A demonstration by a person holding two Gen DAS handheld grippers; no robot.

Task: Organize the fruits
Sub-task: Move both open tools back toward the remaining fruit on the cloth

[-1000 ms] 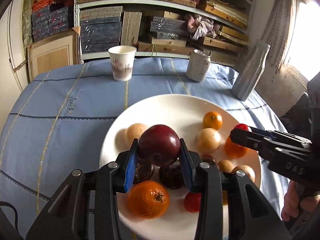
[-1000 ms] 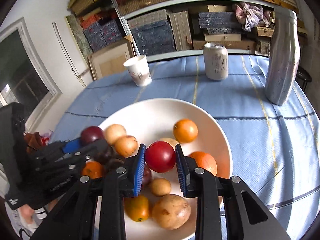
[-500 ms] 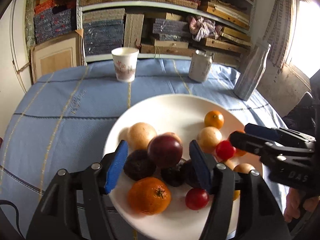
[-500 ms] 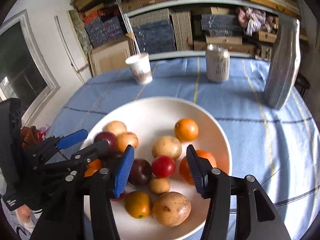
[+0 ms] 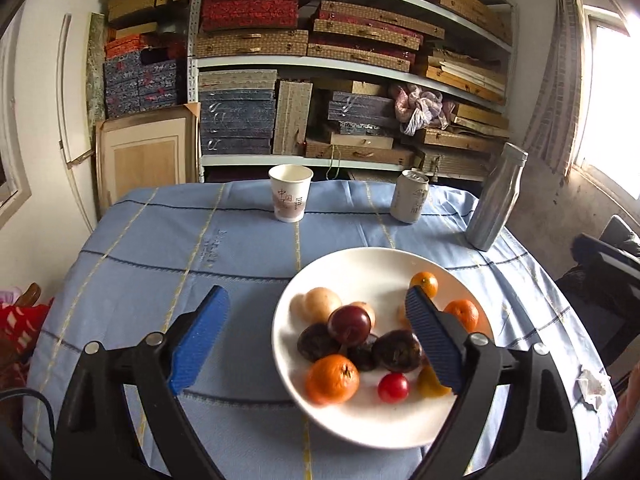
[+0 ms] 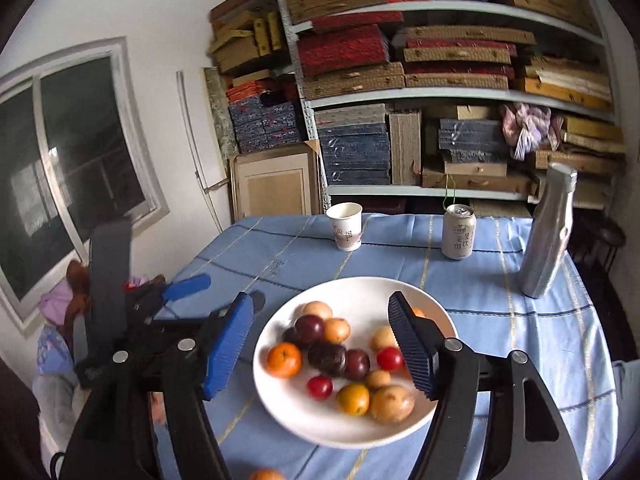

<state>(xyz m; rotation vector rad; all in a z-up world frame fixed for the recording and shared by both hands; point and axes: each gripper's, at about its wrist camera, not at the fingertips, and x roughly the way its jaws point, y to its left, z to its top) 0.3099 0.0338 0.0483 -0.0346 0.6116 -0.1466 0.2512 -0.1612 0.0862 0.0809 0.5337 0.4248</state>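
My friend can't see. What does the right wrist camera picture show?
The right gripper, jaws wide open and empty, hovers over a white plate of fruit on a blue tablecloth. Behind stand a paper cup, a can and a silver bottle.

The round white glazed plate (image 5: 404, 264) has a smooth, glossy ceramic-looking finish. The dark purple plum (image 5: 349, 322) on it has a shiny, taut skin; the orange mandarin (image 5: 332, 379) has a dimpled, semi-matt peel; the small red tomato (image 5: 393, 387) is glossy. The light blue striped tablecloth (image 5: 168, 256) is matt woven fabric with slight creases. The white printed paper cup (image 5: 290, 193) is matt. The pale aluminium drink can (image 5: 409, 197) and the tall silver metal bottle (image 5: 496, 197) have a brushed, dull metallic sheen. The left gripper (image 5: 316, 340) and right gripper (image 6: 320, 344) have matt black plastic bodies with ribbed blue pads (image 5: 198, 340).
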